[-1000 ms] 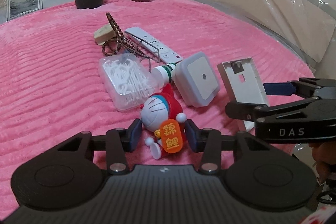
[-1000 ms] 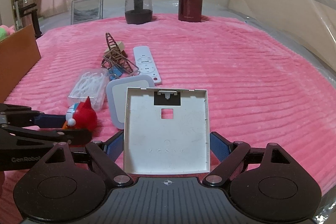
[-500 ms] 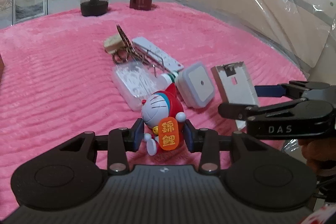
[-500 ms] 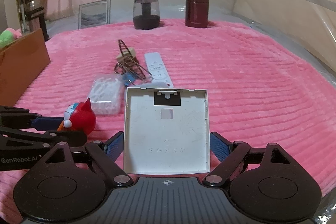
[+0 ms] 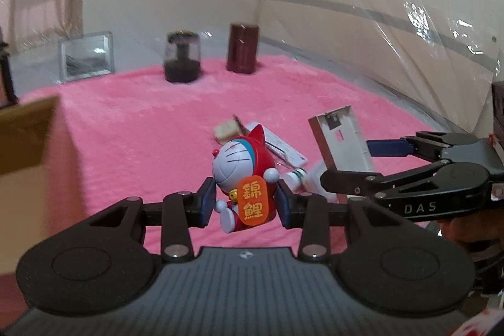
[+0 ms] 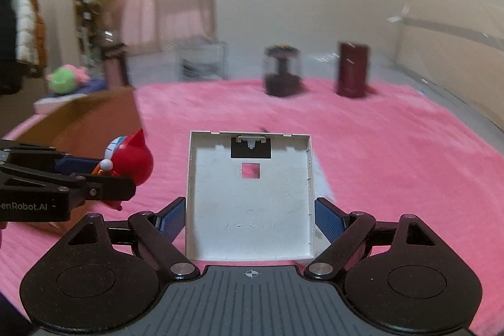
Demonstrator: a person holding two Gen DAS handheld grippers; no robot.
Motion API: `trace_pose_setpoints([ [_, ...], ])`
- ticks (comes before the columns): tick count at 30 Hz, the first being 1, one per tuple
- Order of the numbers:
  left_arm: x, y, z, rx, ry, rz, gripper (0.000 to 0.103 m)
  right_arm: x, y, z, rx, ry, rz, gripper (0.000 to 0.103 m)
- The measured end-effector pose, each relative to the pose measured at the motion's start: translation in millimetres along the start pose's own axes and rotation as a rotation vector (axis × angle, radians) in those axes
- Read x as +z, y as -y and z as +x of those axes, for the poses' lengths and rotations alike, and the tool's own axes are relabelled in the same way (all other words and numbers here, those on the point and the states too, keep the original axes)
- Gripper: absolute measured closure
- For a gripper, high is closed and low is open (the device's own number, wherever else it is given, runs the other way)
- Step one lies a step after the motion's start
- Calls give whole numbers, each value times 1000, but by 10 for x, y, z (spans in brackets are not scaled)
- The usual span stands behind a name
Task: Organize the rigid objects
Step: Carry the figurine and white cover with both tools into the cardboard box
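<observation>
the left hand-held gripper (image 5: 245, 200) is clenched on a red and blue cat figurine (image 5: 244, 175), its blue pads pressing the toy's sides, and the toy hangs clear above the pink blanket (image 5: 151, 128). the right hand-held gripper (image 6: 250, 219) grasps a white square plastic cover (image 6: 250, 200) by its two side edges, hollow face toward the camera, lifted off the blanket too. the two grippers sit side by side, near each other but apart.

a cardboard box (image 6: 85, 122) stands at the blanket's left edge, just beyond the figurine in the right wrist view. a white remote (image 5: 283, 147) and a small tan block (image 5: 225, 129) lie behind the toy. at the far edge stand a dark jar (image 5: 182, 57), a maroon canister (image 5: 242, 48) and a picture frame (image 5: 86, 55). the wide middle and right of the blanket lie open; clear plastic sheeting (image 5: 393, 30) rises along the right side.
</observation>
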State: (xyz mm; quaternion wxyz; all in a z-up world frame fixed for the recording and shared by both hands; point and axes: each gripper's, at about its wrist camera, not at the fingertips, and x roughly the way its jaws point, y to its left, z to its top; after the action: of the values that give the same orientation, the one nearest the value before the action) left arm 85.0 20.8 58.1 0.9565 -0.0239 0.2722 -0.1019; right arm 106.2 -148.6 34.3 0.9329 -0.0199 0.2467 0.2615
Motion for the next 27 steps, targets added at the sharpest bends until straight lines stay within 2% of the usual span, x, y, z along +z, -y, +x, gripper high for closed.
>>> trace_pose_setpoints([
  [8,92,-635,-758,94,48,-28,69,407,-767,163,171,54,-82,20],
  [14,31,-1089,-1224,151,59,-47,69,607,-1286,368,271,55,-127,20],
  [22,-92,-1632,-1551,191,23,-37,69,741,-1842,686,350,-2,-220,20],
  [27,-33,-1877,-1565,197,-8,18,69,807,-2096,861,370,-31,-306,20],
])
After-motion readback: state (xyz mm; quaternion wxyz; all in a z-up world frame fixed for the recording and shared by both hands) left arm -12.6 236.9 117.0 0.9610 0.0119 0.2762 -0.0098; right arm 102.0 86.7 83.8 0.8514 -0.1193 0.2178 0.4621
